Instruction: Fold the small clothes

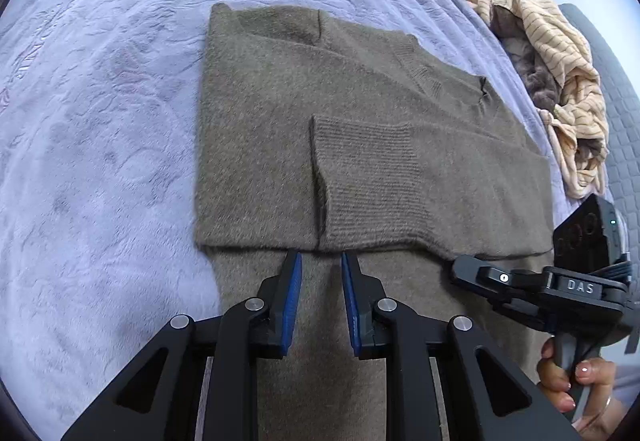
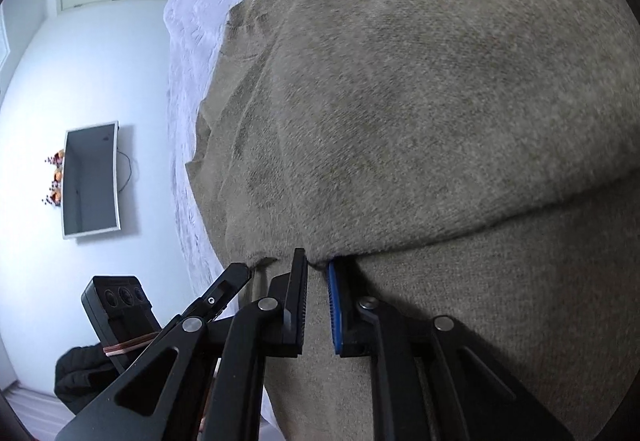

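Observation:
An olive-brown knit sweater (image 1: 360, 129) lies flat on a lavender bedspread (image 1: 100, 101), sleeves folded in, one ribbed cuff (image 1: 360, 173) on top. Its lower part is folded up, with the folded edge just ahead of my left gripper (image 1: 320, 261), which is open and empty above the fabric. My right gripper (image 1: 472, 273) shows at the right of the left wrist view, at the same folded edge. In the right wrist view the right gripper (image 2: 318, 261) has its jaws a little apart, tips at the sweater's (image 2: 420, 101) folded edge; no fabric shows between them.
A heap of striped cream and grey-brown clothes (image 1: 552, 81) lies at the bed's far right. The right wrist view shows a white wall with a mounted screen (image 2: 90, 181), the bedspread's edge (image 2: 192, 81) and a dark bundle (image 2: 80, 377) on the floor.

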A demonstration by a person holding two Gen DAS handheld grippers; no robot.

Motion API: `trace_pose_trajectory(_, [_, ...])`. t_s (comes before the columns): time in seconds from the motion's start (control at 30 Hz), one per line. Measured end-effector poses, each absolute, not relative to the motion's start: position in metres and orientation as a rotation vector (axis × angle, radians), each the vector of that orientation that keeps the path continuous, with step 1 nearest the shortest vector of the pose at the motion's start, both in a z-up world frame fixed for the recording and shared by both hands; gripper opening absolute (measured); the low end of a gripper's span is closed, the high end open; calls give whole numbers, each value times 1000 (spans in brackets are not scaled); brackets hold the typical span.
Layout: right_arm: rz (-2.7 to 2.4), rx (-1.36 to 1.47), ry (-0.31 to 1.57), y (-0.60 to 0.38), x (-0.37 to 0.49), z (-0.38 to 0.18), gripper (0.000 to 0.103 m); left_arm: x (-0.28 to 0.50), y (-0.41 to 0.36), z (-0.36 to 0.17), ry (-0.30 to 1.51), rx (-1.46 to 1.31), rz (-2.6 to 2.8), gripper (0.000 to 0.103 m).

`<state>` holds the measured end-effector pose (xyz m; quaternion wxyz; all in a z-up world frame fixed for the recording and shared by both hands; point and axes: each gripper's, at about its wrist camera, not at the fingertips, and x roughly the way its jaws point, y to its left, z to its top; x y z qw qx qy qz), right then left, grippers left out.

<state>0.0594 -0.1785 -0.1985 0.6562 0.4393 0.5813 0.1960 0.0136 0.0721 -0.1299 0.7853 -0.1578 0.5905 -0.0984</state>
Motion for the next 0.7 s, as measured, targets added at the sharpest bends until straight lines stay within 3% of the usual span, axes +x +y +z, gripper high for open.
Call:
trace_pose_trajectory(0.03, [448, 974, 1324, -177, 59, -195, 13, 12, 72, -130, 1277, -341, -207, 27])
trace_pose_trajectory(0.07, [452, 956, 1329, -176, 58, -193, 13, 10, 72, -129, 1280, -344, -203, 51])
trace_pose_trajectory(0.13, [457, 921, 1338, -172, 56, -187, 13, 7, 71, -125, 1263, -337, -188, 81])
trace_pose_trajectory(0.33, [444, 865, 1346, -173, 50, -180, 14, 7, 61, -124, 1273, -270, -170, 81])
trace_pose_trajectory(0.4, [439, 863, 1344, -178, 46, -180, 21, 7, 59, -124, 1274, -264, -167, 81])
trace_pose_trajectory(0.47, [440, 859, 1338, -181, 43, -178, 40, 6, 59, -123, 1280, -257, -162, 81])
trace_pose_trajectory(0.57, [444, 839, 1322, -192, 37, -172, 57, 2, 58, -121, 1290, -245, -157, 81])
trace_pose_trajectory(0.7, [441, 779, 1314, -197, 31, -158, 68, -6, 56, -117, 1305, -232, -146, 81])
